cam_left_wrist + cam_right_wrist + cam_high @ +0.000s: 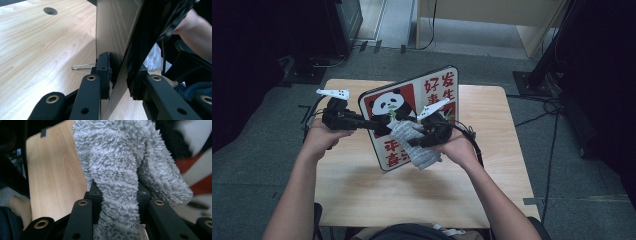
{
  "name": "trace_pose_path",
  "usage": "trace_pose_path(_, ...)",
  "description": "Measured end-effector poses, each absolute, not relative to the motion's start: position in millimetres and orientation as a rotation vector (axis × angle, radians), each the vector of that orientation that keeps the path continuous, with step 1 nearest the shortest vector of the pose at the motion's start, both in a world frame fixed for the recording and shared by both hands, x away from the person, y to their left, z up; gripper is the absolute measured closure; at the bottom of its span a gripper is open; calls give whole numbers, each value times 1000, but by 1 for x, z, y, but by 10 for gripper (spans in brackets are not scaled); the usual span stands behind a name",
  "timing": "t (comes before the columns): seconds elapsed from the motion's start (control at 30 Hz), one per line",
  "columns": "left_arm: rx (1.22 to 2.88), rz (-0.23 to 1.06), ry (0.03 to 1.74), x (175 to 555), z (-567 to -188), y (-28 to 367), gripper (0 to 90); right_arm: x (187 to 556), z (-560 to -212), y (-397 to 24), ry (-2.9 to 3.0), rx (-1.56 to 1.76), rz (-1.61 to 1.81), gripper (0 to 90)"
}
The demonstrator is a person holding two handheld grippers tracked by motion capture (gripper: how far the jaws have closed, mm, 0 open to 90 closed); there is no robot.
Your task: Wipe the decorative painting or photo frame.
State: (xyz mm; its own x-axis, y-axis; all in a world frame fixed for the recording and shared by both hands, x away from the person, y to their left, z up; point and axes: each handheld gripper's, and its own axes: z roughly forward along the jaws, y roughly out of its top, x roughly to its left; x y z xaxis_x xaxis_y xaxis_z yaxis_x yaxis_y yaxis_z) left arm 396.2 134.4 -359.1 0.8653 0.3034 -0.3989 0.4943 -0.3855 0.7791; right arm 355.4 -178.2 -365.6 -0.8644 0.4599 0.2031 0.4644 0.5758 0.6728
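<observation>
A sign board (412,97) with a panda picture and red characters stands tilted above the wooden table (362,190). My left gripper (379,125) is shut on its left edge; in the left gripper view the pads clamp the board's thin edge (112,30) from both sides, my left gripper (120,75) gripping low on it. My right gripper (414,140) is shut on a grey fluffy cloth (422,155) held against the board's face. In the right gripper view the cloth (117,157) bulges up between the jaws of my right gripper (117,197), with the board (197,167) blurred behind it.
A thin metal wire piece (82,66) sticks out behind the board near my left jaw. The table has a round hole (50,10) at its far side. Around the table are a black stand (537,75), floor cables (552,107) and wooden furniture (492,15).
</observation>
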Motion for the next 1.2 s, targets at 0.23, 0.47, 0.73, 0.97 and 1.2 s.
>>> trace_pose_path(0.23, 2000, -229, 586, 396, -359, 134, 739, 361, -334, -171, -2806, -798, -1229, 685)
trace_pose_path(0.47, 1996, -231, 590, 396, -359, 134, 736, 367, -299, -159, -2849, -764, -1243, 685)
trace_pose_path(0.73, 2001, -230, 587, 395, -358, 135, 746, 371, -272, -147, -2886, -732, -1268, 684)
trace_pose_path(0.97, 2005, -220, 581, 395, -358, 135, 756, 374, -249, -136, -2899, -727, -1294, 684)
trace_pose_path(1.2, 2007, -218, 571, 395, -358, 135, 758, 381, -249, -124, -2912, -728, -1284, 684)
